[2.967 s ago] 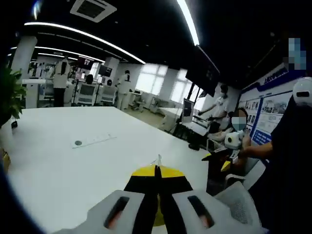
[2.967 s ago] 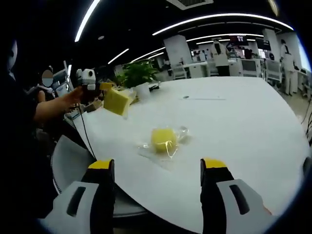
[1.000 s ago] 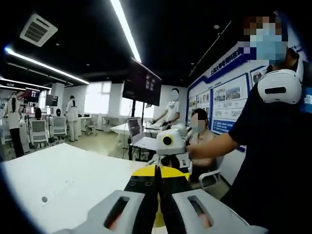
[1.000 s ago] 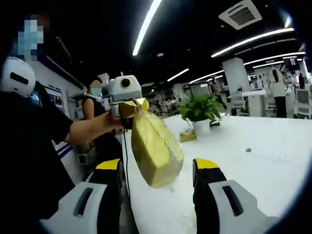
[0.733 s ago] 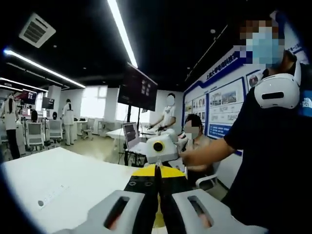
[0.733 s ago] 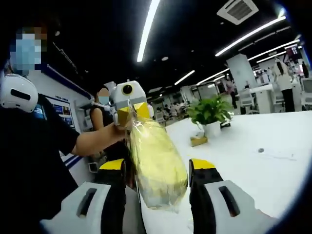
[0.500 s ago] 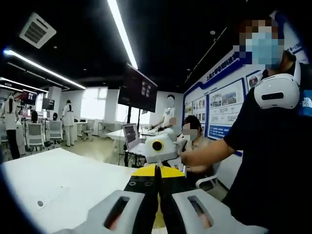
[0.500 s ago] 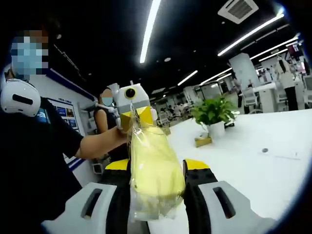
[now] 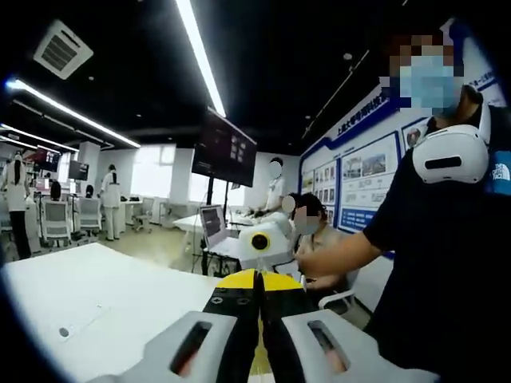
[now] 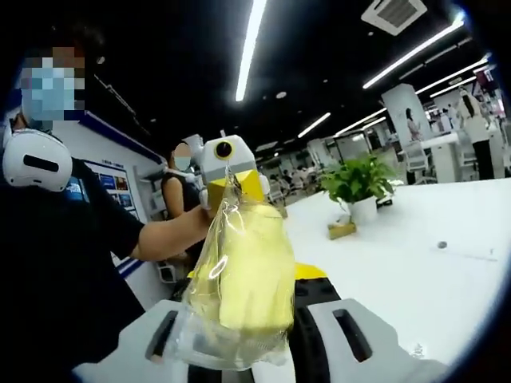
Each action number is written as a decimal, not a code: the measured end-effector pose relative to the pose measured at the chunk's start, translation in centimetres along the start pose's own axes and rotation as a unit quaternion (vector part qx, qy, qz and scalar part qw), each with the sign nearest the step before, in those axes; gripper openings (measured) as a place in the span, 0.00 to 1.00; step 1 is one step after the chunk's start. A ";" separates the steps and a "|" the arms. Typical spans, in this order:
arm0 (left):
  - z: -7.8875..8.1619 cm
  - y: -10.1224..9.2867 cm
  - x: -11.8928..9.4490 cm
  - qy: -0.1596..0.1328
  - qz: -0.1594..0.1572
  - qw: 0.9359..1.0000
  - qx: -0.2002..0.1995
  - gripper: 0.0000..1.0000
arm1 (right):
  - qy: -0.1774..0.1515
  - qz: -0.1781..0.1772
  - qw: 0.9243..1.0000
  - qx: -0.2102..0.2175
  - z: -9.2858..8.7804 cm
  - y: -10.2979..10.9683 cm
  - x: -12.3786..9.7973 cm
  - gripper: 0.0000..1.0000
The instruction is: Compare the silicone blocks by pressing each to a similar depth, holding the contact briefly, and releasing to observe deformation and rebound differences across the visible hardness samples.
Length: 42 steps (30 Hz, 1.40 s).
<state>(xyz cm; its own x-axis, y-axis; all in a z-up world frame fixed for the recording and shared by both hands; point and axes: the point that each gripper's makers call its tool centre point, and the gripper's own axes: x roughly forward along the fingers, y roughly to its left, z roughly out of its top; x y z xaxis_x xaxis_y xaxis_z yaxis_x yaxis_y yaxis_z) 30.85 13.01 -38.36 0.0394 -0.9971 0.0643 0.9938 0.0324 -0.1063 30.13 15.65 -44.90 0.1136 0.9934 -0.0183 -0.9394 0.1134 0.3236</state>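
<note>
A yellow silicone block [image 10: 254,267] hangs in a clear plastic bag [image 10: 200,319] in the right gripper view. My left gripper [image 10: 230,177] pinches the bag's top, above the block. In the left gripper view that gripper [image 9: 257,278] has its yellow-tipped jaws pressed together; the bag is hidden below them. My right gripper [image 10: 247,281] has its jaws closed in against the block's two sides, largely hidden behind the bag. Held out in a hand, the right gripper [image 9: 262,242] also shows facing the left gripper view's camera.
A large white table [image 9: 96,295] [image 10: 415,271] lies below both grippers. A potted plant [image 10: 359,187] and a small box stand near its edge. The person holding the grippers [image 9: 447,239] is close on one side. Other people, a monitor [image 9: 227,148] and desks are farther off.
The right gripper's jaws, open on either side of the bagged block a second ago, have closed onto it. The left gripper has stayed shut on the bag's top.
</note>
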 end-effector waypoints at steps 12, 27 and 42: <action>-0.1 0.0 -0.1 0.002 0.012 1.000 0.000 0.00 | 0.023 -0.021 0.999 -0.040 0.0 -0.2 0.0 0.08; -0.6 0.3 -0.8 0.007 0.027 1.000 -0.002 0.00 | 0.027 -0.022 0.999 -0.036 -0.5 -0.6 0.6 0.09; -0.3 0.1 -1.1 0.001 0.022 1.000 -0.005 0.00 | 0.022 -0.020 0.999 -0.023 -0.4 -0.8 0.8 0.22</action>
<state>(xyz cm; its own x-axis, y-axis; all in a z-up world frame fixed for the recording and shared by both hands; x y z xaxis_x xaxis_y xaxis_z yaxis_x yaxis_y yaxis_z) 30.90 14.14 -38.76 0.0827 -0.9949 0.0576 0.9901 0.0754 -0.1181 30.87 16.30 -45.60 0.1385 0.9878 -0.0716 -0.9485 0.1531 0.2773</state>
